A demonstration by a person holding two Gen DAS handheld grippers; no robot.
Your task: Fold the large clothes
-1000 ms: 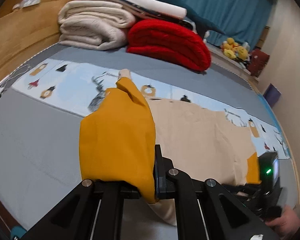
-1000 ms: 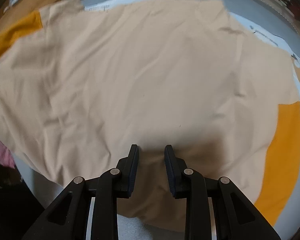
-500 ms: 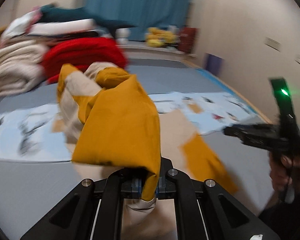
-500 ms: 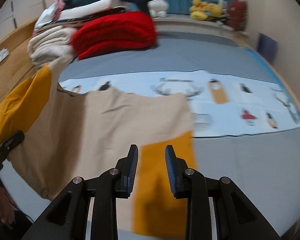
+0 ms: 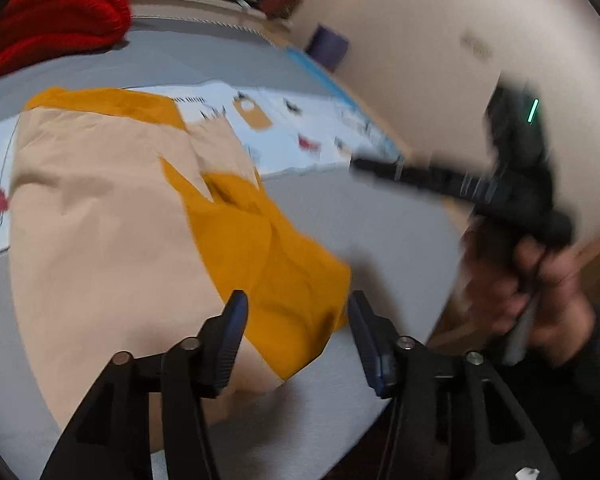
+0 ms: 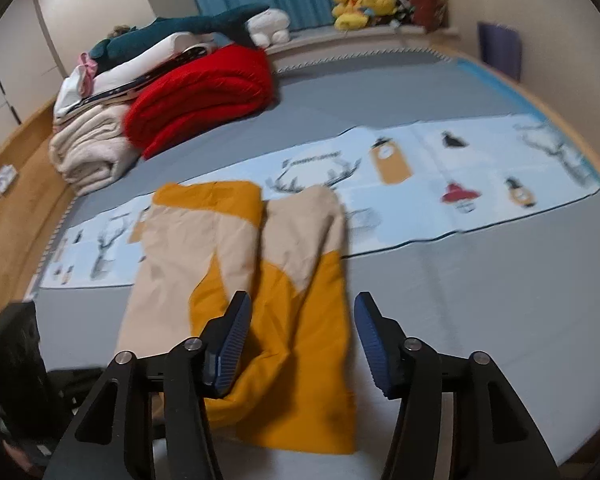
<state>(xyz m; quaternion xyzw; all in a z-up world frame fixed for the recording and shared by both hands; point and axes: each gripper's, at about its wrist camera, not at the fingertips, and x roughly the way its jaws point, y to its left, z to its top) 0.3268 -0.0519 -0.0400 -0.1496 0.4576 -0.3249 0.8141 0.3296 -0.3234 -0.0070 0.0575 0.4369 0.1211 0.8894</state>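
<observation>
Garment (image 6: 240, 280) first: a beige top with mustard-yellow sleeves, and we are looking at it lying on the grey bed surface (image 6: 480, 300), its far edge overlapping the pale blue printed runner (image 6: 440, 184) that crosses the bed. Both sleeves are lying folded inward across the beige body, so we are judging the sleeve step done and a lengthwise fold still to come.

Beyond the runner, well apart from the garment, a red blanket (image 6: 204, 92) and a stack of cream blankets (image 6: 92, 152) are sitting; we are leaving them alone.

Nearer to us, we are holding the left gripper (image 5: 296, 334) over the garment's near edge. Its jaws have just been opening and are standing apart with nothing clamped; the yellow sleeve (image 5: 284, 264) lies below them. We are holding the right gripper (image 6: 302, 344) above the same sleeve end, and its jaws have likewise just been opening, with no cloth pinched.

What we are worrying about: the folded-in sleeves are loose and rumpled, not pressed flat. If we grab the hem for the next fold and catch only one layer, the sleeves could slide out. Dragging could also pull the runner askew under the far edge.
</observation>
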